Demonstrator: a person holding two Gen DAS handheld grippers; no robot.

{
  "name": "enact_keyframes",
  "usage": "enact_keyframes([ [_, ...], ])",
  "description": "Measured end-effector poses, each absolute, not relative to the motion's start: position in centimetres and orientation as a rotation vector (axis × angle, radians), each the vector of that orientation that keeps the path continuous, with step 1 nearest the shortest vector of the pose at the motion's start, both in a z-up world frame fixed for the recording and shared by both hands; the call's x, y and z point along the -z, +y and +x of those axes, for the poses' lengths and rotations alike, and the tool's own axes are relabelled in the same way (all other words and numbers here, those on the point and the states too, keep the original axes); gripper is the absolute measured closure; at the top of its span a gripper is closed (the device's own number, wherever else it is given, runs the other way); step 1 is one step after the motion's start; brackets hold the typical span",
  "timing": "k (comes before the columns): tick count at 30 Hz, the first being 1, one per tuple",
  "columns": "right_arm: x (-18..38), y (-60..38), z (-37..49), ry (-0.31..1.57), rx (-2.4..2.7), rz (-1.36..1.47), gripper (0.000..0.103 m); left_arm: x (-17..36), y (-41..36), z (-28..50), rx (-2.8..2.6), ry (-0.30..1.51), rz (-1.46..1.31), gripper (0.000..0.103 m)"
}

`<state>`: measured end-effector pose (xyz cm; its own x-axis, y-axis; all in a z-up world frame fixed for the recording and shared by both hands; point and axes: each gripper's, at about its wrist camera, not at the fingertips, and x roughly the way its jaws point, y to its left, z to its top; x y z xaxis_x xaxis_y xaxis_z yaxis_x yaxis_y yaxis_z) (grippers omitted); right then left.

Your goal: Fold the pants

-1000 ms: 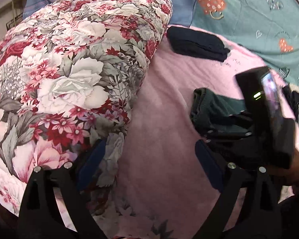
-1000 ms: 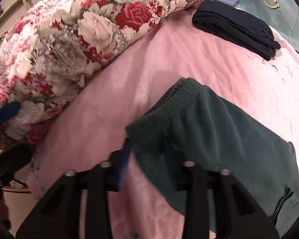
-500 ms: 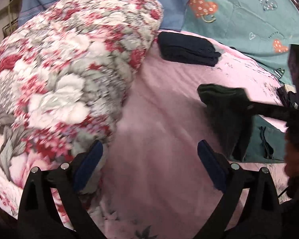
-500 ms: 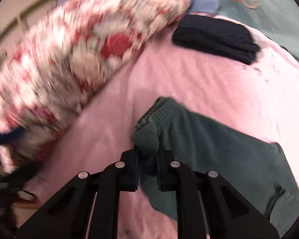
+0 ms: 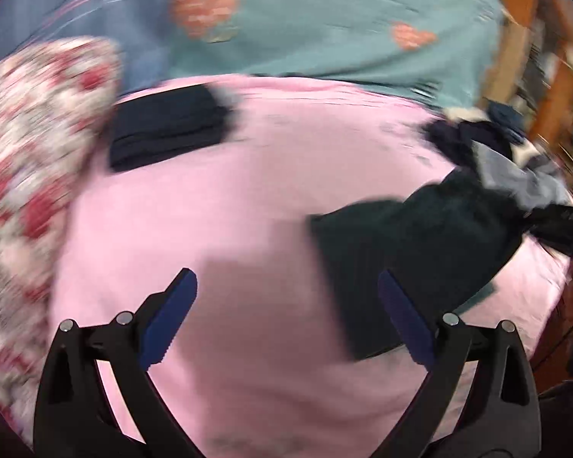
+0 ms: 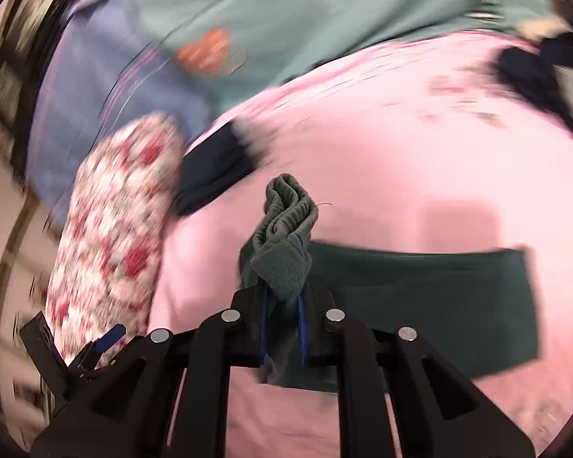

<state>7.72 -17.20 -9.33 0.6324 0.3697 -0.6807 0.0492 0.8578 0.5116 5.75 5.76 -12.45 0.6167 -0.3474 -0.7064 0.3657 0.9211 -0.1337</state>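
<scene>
Green pants (image 6: 420, 297) lengthwise rightward from right gripper (image 6: 282, 328)

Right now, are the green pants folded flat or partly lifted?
Partly lifted: the right gripper pinches the bunched waistband of the green pants; the rest trails on the pink sheet.

Floral quilt (image 5: 26, 175) beside folded dark garment (image 5: 168, 131)

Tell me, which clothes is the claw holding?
The dark green pants, pinched in the right claw. The folded navy clothes by the flowery quilt lie untouched.
</scene>
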Motion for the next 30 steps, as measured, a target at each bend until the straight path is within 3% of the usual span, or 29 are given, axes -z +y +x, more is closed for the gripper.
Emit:
enact_keyframes([
  [8,16.1,-28.9,2.5,0.927,0.058,0.641,0.09,16.5,-6.7,7.4,0.673,0.884,0.089,0.007],
  [10,19.4,-30.8,2.1,0.982,0.078,0.693,0.09,18.6,-8.6,8.3,0.658,0.928,0.135,0.017],
  [13,22.2,-31.9,1.6,1.018,0.047,0.735,0.091,21.6,-9.5,8.7,0.644,1.006,0.174,0.023],
  [19,22.9,-33.0,1.1,1.012,-0.037,0.77,0.091,23.2,-10.4,8.2,0.6,0.994,0.317,0.022],
  [21,22.5,-33.3,1.0,1.029,-0.063,0.753,0.086,23.2,-10.4,8.3,0.596,0.997,0.316,0.022],
  [25,19.0,-34.6,0.2,1.014,0.036,0.623,0.076,23.2,-10.5,8.1,0.584,0.991,0.316,0.022],
  [30,15.5,-33.7,3.7,0.933,-0.017,0.568,0.076,23.1,-10.5,8.1,0.587,0.992,0.317,0.022],
])
